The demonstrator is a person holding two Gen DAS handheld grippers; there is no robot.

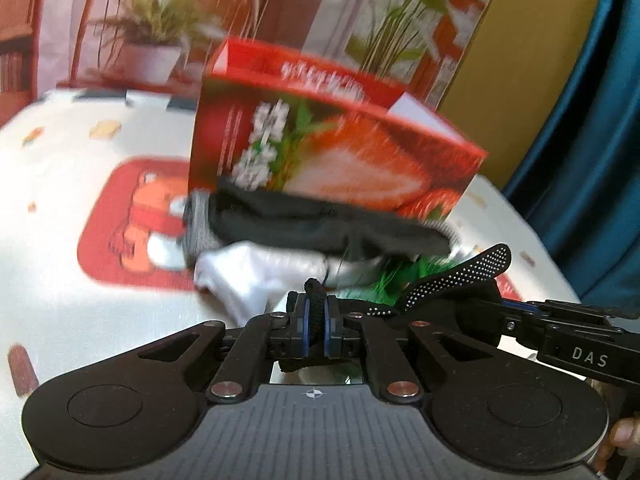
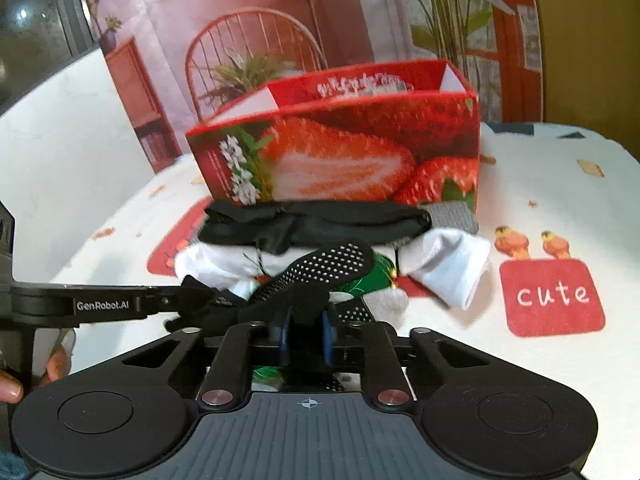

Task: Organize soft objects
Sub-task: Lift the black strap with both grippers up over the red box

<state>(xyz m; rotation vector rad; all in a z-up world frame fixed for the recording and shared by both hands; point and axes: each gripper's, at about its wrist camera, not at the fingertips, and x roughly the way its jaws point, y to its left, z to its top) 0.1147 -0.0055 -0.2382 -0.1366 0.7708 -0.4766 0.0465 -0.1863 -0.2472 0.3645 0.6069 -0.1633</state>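
Pile [image 2: 320,240] blurred, box [image 2: 344,152] behind.

Bench [image 2: 560,184]: draped in a white cloth printed with small orange and brown motifs. Red patch [image 2: 554,298] on the cloth at right, lettered "cute" in white, two small orange figures [image 2: 532,242] just above it. Second red patch [image 1: 136,220] at left, showing a cartoon figure. Backdrop [image 2: 248,12] behind the bench: printed room scene with red wire chair [image 2: 256,40], potted plants [image 1: 154,40], pink walls. Yellow wall [image 1: 520,40] and blue curtain [image 1: 592,160] at far right
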